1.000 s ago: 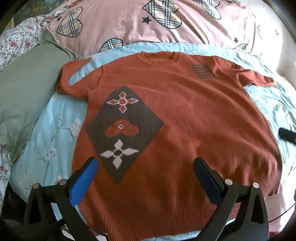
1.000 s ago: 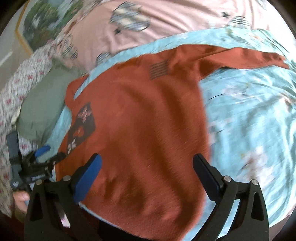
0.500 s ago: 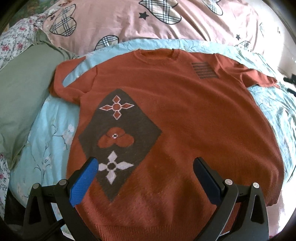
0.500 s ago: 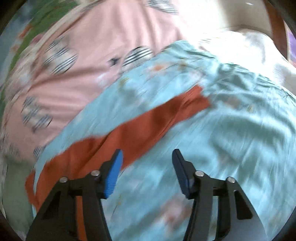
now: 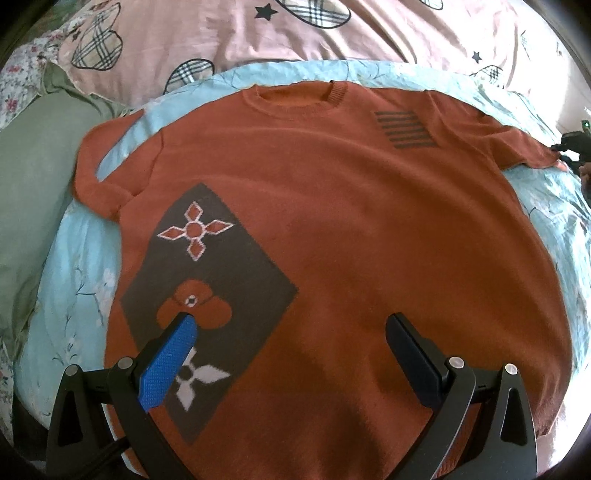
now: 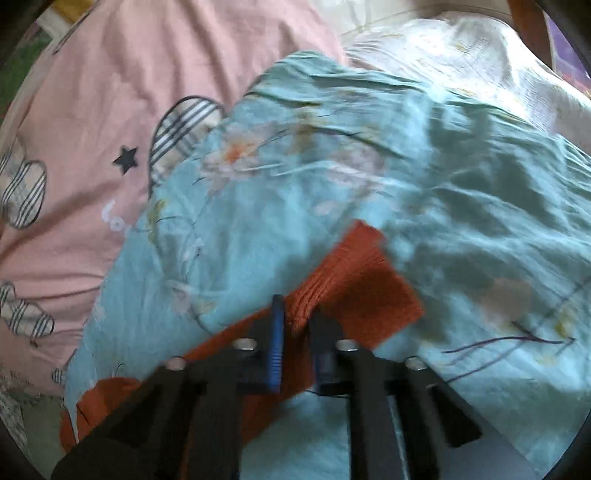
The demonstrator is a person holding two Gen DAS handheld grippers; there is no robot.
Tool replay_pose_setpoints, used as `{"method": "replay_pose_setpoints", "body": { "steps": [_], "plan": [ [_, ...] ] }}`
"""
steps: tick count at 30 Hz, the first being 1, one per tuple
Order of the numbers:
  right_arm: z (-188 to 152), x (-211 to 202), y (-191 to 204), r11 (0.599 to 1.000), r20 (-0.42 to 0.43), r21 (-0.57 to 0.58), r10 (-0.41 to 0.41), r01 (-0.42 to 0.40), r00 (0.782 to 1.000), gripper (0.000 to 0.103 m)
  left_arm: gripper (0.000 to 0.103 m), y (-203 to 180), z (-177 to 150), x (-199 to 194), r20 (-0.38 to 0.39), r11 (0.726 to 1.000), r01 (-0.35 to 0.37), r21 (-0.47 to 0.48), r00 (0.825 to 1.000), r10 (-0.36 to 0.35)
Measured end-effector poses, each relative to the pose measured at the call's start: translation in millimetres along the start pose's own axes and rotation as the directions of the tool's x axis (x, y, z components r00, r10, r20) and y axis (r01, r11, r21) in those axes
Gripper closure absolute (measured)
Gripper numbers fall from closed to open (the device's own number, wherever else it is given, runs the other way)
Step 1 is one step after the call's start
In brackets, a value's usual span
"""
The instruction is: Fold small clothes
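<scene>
A rust-orange knitted sweater lies front up and spread flat on a light blue floral sheet. It has a dark diamond patch with flower motifs and a striped chest patch. My left gripper is open and empty, hovering low over the sweater's lower front. My right gripper is shut on the cuff end of the sweater's right sleeve; it shows small at the far right of the left wrist view. The left sleeve is bent by the shoulder.
A pink quilt with plaid hearts lies beyond the collar. A green pillow sits to the left. In the right wrist view the blue sheet is wrinkled, with a cream cover behind it.
My right gripper swung out to the sleeve end and closed on the cuff. My left gripper moved forward over the sweater's hem and stayed open.
</scene>
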State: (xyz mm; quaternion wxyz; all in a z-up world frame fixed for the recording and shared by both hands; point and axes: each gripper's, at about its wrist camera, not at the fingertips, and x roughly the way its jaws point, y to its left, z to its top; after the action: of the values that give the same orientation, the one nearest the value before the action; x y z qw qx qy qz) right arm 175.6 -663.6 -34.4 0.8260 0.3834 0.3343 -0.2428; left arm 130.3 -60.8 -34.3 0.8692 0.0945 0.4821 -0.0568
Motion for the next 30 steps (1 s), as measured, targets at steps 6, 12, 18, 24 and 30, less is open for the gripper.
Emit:
{"method": "replay_pose_setpoints", "body": {
  "steps": [6, 12, 18, 24, 30],
  "plan": [
    [-35.7, -21.8, 80.8, 0.963, 0.019, -0.17, 0.213, -0.207, 0.977, 0.094, 0.001, 2.3, -4.3, 2.4, 0.0, 1.0, 0.021, -0.004, 1.0, -0.021],
    [-132.3, -16.4, 223.5, 0.805, -0.193, -0.322, 0.459, -0.498, 0.867, 0.095, 0.001, 17.1, -10.5, -4.2, 0.011, 0.995, 0.076, -0.063, 0.997, -0.076],
    [-244.0, 10.6, 338.3, 0.655, -0.462, -0.327, 0.518, -0.681, 0.72, 0.096, 0.001, 46.5, -14.8, -8.1, 0.027, 0.981, 0.128, -0.148, 0.992, -0.125],
    [-348.0, 47.6, 401.1, 0.583, -0.654, -0.32, 0.434, -0.747, 0.619, 0.096, 0.001, 82.5, -20.0, -6.7, 0.04, 0.957, 0.168, -0.235, 0.986, -0.163],
    [-388.8, 69.7, 412.3, 0.607, -0.723, -0.33, 0.33, -0.723, 0.607, 0.072, 0.001, 107.0, -5.0, 7.5, 0.053, 0.937, 0.207, -0.282, 0.978, -0.2]
  ]
}}
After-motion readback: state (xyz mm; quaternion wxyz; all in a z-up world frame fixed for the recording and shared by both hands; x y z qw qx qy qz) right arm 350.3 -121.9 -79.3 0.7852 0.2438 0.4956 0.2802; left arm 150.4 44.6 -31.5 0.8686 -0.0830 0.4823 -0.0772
